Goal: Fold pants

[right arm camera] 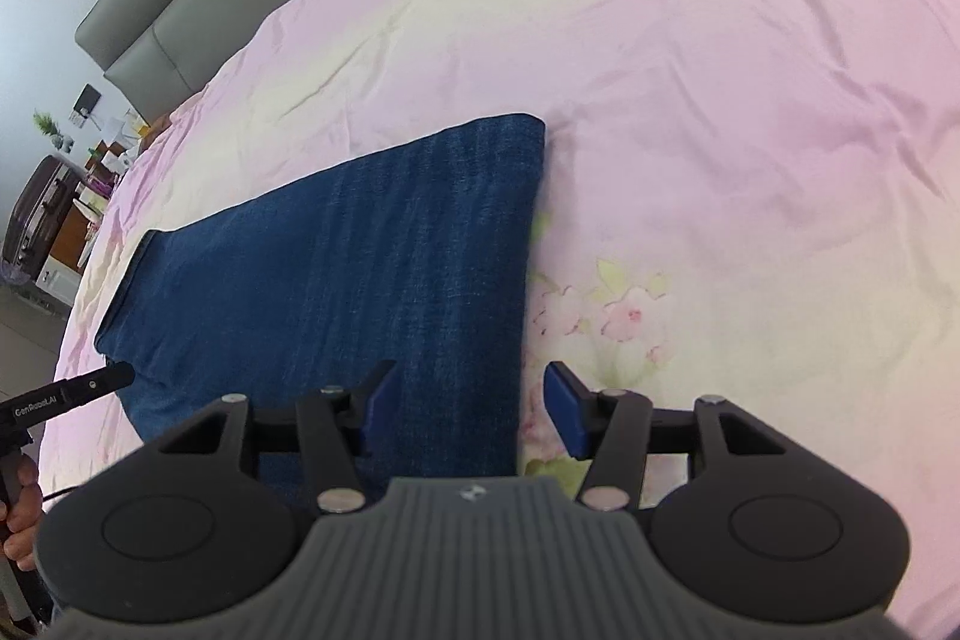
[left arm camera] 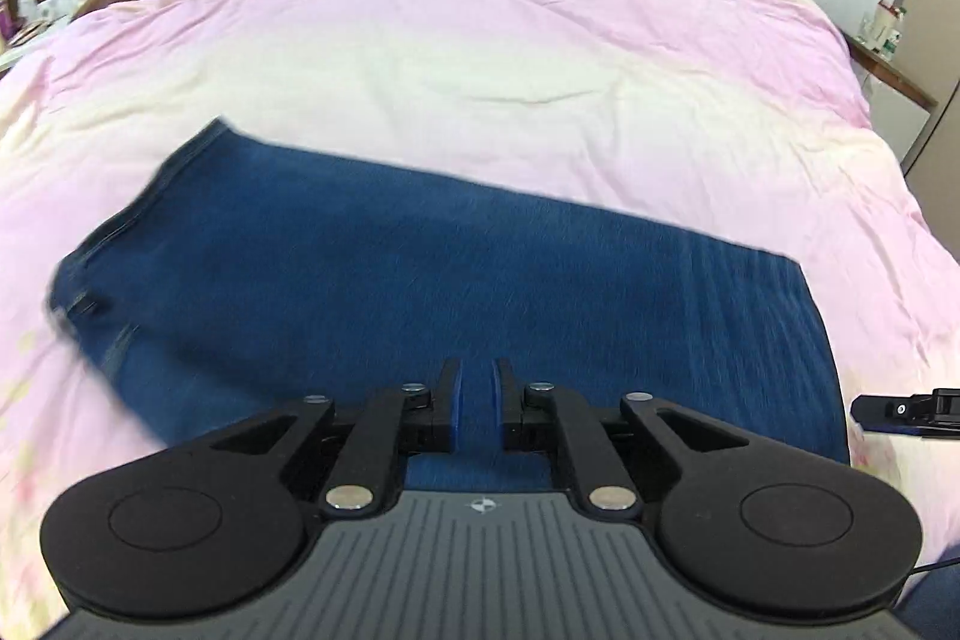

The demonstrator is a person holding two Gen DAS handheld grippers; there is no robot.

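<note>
From my left camera the pants (left arm camera: 432,280) fill the middle of the view, a flat blue denim slab on the pink quilt (left arm camera: 540,58). At about nine o'clock I see a seamed end, blurred (waistband or hem, I cannot tell which). The far edge runs clean from ten o'clock towards three.

My left gripper (left arm camera: 478,409) sits at six o'clock over the denim, its jaws drawn nearly together with a thin slot between the blue pads. I see no cloth pinched in that slot, so I read it as holding nothing.

Further right, at four o'clock, the tip of my right gripper (left arm camera: 900,409) pokes in beside the slab's right edge.

From the right camera that gripper (right arm camera: 471,412) stands spread, one pad over the denim, the other over the flowered quilt, and nothing between them is gripped. The right edge of the pants runs straight from twelve towards six, rounded like a fold.

I judge at least one fold is laid, and both tools are free. What is left, I think, is one more fold to shorten the bundle, or just smoothing.
</note>
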